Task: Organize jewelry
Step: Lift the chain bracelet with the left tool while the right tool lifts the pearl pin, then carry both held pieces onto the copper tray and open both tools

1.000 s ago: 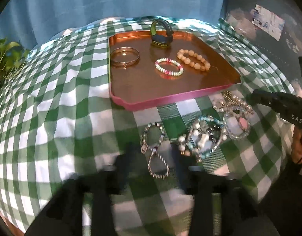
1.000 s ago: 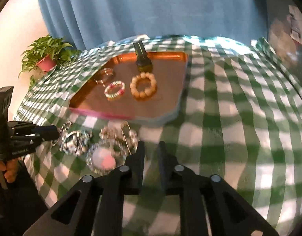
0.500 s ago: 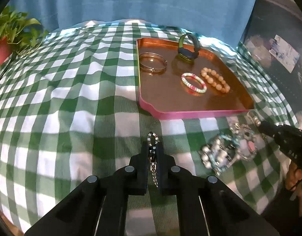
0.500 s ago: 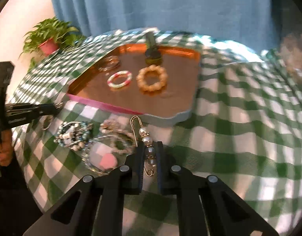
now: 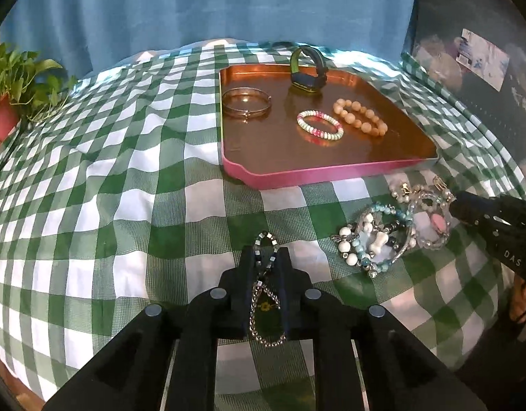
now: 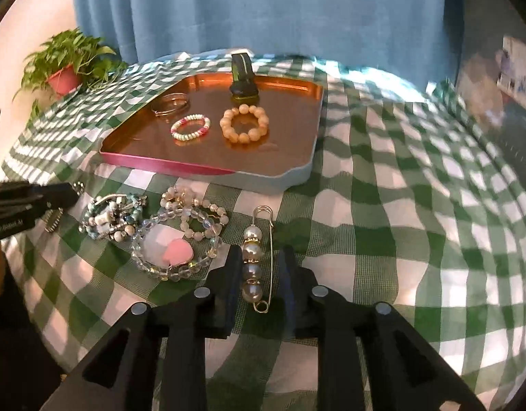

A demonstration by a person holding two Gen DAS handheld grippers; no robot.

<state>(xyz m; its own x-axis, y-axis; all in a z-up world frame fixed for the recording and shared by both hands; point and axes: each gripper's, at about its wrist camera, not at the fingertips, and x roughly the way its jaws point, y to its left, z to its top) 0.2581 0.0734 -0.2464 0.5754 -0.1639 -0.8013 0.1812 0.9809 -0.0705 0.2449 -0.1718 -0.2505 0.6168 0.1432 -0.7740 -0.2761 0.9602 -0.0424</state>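
Observation:
A copper tray (image 5: pixel 249 150) with a pink rim sits on the green checked cloth. It holds a gold bangle (image 5: pixel 246 102), a pink-white bead bracelet (image 5: pixel 319 125), a peach bead bracelet (image 5: pixel 360 117) and a dark watch (image 5: pixel 308 71). My left gripper (image 5: pixel 265 257) is shut on a dark beaded chain bracelet (image 5: pixel 265 294) in front of the tray. My right gripper (image 6: pixel 259 260) is open around a pearl safety-pin brooch (image 6: pixel 252 260) lying on the cloth. Loose bracelets (image 6: pixel 174 229) lie left of the brooch.
A potted plant (image 6: pixel 62 68) stands at the far left edge of the table. A blue curtain (image 5: pixel 211 7) hangs behind. The tray also shows in the right wrist view (image 6: pixel 297 157). The pile of loose bracelets (image 5: pixel 375 236) lies right of my left gripper.
My left gripper closed on the chain bracelet and holds it. My right gripper, closed near the brooch half a second ago, has opened with the brooch between its fingers.

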